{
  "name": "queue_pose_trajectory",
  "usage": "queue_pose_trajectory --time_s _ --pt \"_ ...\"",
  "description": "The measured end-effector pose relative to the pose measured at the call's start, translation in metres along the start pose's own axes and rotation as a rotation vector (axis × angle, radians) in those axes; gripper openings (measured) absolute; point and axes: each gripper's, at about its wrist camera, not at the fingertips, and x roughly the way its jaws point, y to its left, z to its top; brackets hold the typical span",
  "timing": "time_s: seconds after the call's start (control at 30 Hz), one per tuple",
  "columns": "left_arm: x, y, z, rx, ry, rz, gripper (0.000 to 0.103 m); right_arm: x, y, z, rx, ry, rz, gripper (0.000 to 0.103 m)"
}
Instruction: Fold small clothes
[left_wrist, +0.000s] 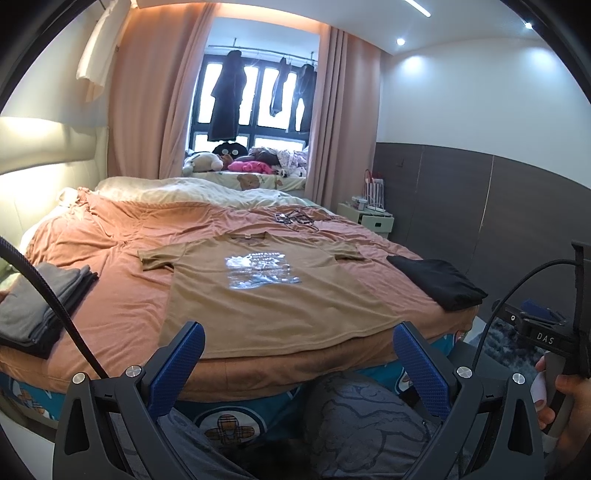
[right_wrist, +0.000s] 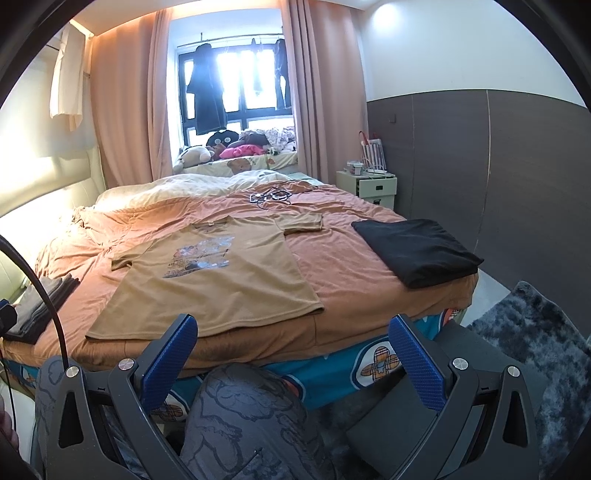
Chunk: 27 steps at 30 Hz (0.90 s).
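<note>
Tan tee (left_wrist: 258, 295): flat, print up, mid-bed (left_wrist: 110, 302), hem at 6 o'clock. Left gripper (left_wrist: 297, 358) & right gripper (right_wrist: 293, 354): both apart, empty, short of hem. Pinch hem corners evenly; sleeves prob. first.

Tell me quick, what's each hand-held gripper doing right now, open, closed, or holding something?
Left hand-held gripper: open, holding nothing, short of the tan T-shirt.
Right hand-held gripper: open, holding nothing.

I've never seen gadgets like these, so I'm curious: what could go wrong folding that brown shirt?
The brown shirt's hem lies at the bed's edge, so a pull might drag it off. The black folded garment also sits near the corner and could be knocked down. Both tools, left and right, are open, holding nothing.
</note>
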Motion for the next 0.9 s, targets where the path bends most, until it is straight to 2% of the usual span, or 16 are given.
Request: queue_pose_trajectory --time_s 0.4,0.67,0.9 --pt "0.004 0.005 0.001 -0.012 0.008 0.005 0.103 0.002 0.011 0.016 -0.026 -0.028 0.013 0.103" --pt "0.009 0.035 0.019 -0.049 0.015 0.046 0.103 0.017 0.015 0.041 -0.03 -0.027 0.043 0.103" --pt "0.023 0.07 0.038 -0.087 0.018 0.102 0.103 0.047 0.016 0.062 -0.02 -0.039 0.114 0.103"
